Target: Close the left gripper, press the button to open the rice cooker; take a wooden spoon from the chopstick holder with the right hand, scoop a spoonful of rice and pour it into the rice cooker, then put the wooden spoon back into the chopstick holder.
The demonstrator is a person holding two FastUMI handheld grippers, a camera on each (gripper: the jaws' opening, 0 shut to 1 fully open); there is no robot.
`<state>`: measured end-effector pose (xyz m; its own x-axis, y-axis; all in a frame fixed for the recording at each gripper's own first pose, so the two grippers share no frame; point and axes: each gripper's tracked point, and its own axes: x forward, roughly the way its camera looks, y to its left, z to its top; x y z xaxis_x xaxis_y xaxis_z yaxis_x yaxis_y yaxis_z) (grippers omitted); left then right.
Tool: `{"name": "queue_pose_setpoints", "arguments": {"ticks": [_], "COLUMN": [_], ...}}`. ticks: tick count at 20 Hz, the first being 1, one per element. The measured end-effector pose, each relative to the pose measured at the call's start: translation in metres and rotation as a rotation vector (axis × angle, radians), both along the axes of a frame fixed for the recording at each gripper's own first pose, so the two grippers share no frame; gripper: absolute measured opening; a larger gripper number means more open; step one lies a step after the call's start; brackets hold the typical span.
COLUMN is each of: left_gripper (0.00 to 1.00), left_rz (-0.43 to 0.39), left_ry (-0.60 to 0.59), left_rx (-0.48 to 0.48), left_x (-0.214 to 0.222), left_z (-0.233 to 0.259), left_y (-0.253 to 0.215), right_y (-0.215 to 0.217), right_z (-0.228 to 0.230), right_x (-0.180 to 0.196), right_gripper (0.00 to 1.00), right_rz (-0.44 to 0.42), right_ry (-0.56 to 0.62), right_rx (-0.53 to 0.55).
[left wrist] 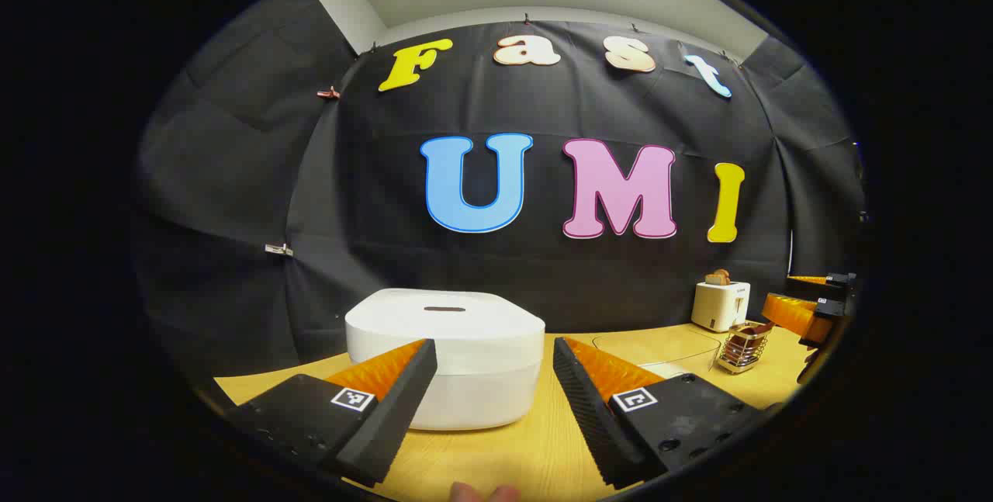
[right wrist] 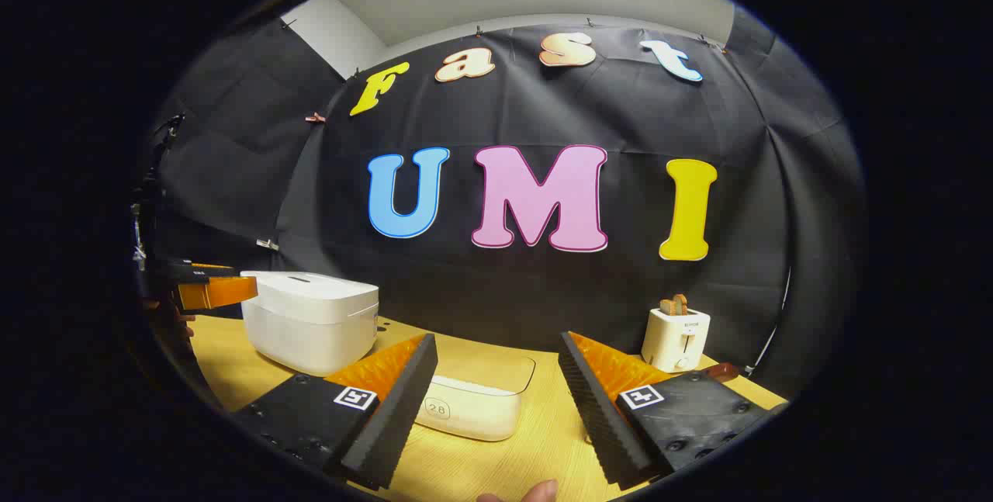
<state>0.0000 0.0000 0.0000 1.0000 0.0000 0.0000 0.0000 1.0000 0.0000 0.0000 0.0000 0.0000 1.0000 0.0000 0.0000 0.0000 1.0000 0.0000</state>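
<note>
The white rice cooker (left wrist: 444, 354) stands on the wooden table (left wrist: 527, 455) with its lid down and a dark slot (left wrist: 444, 308) on top. My left gripper (left wrist: 494, 354) is open just in front of it, apart from it, nothing between the fingers. The cooker (right wrist: 310, 320) also appears at the left of the right gripper view. My right gripper (right wrist: 498, 343) is open and empty over a clear box of rice (right wrist: 473, 401). A wire chopstick holder (left wrist: 745, 348) with a wooden spoon (left wrist: 756, 329) in it stands at the right, close to the right gripper (left wrist: 807, 304).
A white toaster (left wrist: 720, 304) holding bread stands by the back wall, right of the clear box (left wrist: 659, 347). The toaster (right wrist: 676, 339) is right of my right gripper. The left gripper (right wrist: 205, 285) hovers at the far left. A person's fingertips (left wrist: 485, 493) show at the bottom edge.
</note>
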Motion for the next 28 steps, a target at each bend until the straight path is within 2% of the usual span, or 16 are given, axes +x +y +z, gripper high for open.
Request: {"name": "queue_pose_setpoints", "arguments": {"ticks": [20,22,23,24,27,28], "left_gripper": [0.95,0.84,0.72,0.65,0.22,0.15], "left_rz": [-0.008,-0.009,-0.014,-0.021,0.004,0.001], "left_ry": [0.004,-0.004,-0.008,-0.014,-0.031,-0.030], "left_rx": [0.030,0.030,0.035,0.043,0.049,0.038], "left_x": [0.002,0.006,0.009,0.013,0.029,0.037], "left_z": [0.024,0.034,0.039,0.047,0.070,0.079], "left_y": [0.002,0.004,0.004,0.005,0.022,0.026], "right_y": [0.002,-0.001,-0.001,-0.002,-0.003,-0.004], "right_z": [0.013,0.015,0.015,0.016,0.017,0.018], "right_x": [-0.004,-0.006,-0.006,-0.007,-0.008,-0.009], "right_gripper": [0.97,0.97,0.97,0.97,0.97,0.97], "right_rz": [-0.014,-0.016,-0.015,-0.016,-0.016,-0.016], "right_ry": [-0.015,-0.020,-0.022,-0.023,-0.025,-0.025], "right_rx": [-0.019,-0.022,-0.024,-0.026,-0.023,-0.021]}}
